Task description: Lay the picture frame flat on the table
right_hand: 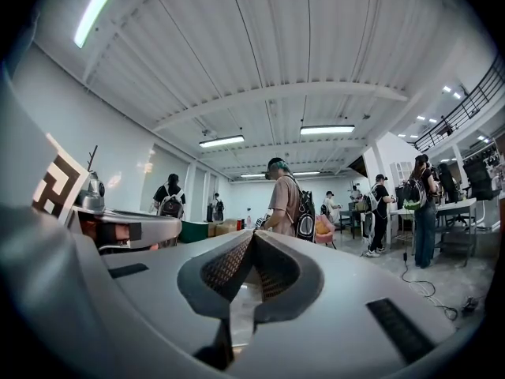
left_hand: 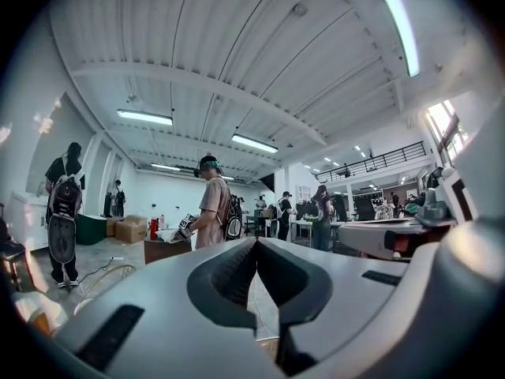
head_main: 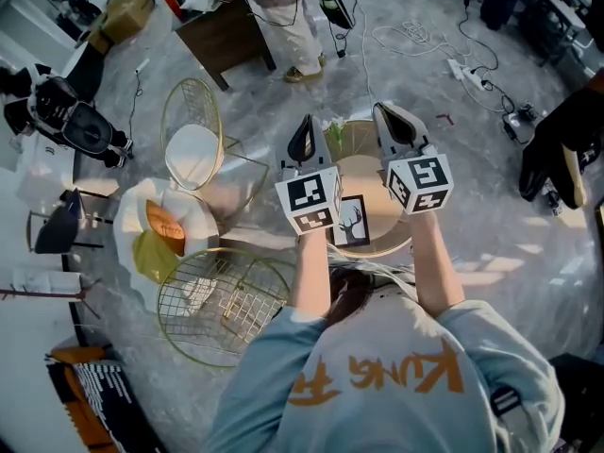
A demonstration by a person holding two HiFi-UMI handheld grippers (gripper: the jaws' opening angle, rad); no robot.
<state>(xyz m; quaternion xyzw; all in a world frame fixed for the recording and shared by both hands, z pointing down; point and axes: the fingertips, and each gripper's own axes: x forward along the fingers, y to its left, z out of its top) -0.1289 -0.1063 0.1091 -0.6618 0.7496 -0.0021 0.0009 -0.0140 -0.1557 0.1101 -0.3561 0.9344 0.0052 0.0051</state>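
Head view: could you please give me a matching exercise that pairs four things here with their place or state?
Things:
1 frame
2 wire basket
3 left gripper
4 brown cabinet

Place or state:
A shut, empty
B beside a standing person, top of view
C on the round table
D gold, lower left of view

Pairs: 1-C, 2-D, 3-A, 4-B

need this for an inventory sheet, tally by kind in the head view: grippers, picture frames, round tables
grippers: 2, left gripper and right gripper
picture frame: 1
round table: 1
total: 4
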